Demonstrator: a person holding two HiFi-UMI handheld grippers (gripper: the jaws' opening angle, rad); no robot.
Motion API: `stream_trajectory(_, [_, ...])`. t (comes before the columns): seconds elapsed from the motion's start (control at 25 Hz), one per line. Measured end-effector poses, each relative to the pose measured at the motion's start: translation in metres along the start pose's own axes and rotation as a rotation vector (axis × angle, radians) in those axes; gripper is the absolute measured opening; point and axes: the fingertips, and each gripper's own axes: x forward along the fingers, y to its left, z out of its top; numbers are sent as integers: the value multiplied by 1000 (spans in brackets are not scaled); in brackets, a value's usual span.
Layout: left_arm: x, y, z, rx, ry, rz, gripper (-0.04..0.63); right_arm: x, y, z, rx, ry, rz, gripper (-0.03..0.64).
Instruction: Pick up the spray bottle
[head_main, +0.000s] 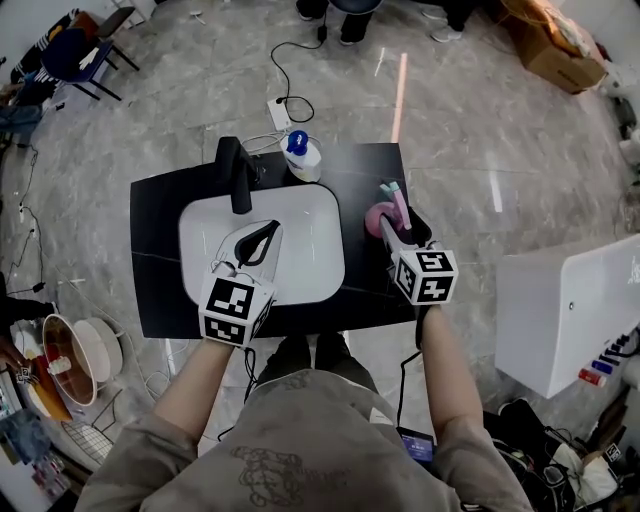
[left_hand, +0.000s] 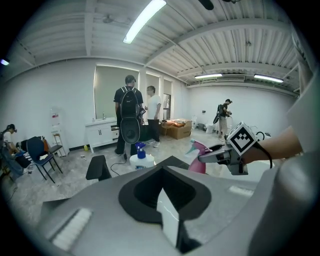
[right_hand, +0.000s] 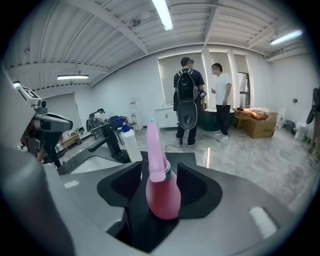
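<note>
Your right gripper (right_hand: 161, 172) is released, its jaws spread on either side of the pink spray bottle (right_hand: 163, 195) without pressing it. The bottle stands upright on the black counter (head_main: 160, 262), at three o'clock from the white sink (head_main: 312, 262). Your left gripper (head_main: 268, 229) is clenched on nothing above the sink.

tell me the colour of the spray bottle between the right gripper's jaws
The spray bottle is pink, with a teal collar at the neck; clearest in the right gripper view.
</note>
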Motion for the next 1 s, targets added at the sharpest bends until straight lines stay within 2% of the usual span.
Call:
stream_trajectory(0.12, [-3, -2, -6, -4, 9, -3, 0, 2, -1, -5, 7, 11, -15, 213])
stream_trajectory(0.28, [-10, 1, -15, -5, 18, 4, 0, 5, -2, -6, -33, 54, -36, 183])
stream_trajectory(0.52, [-29, 8, -11, -8, -1, 25, 0, -13, 20, 16, -90, 49, 2, 169])
stream_trajectory(0.8, [-60, 20, 19, 6, -83, 64, 0, -68, 67, 90, -181, -93, 78, 164])
stream_trajectory(1.0, [-88, 30, 50, 28, -157, 95, 0, -116, 100, 144, -281, -212, 85, 161])
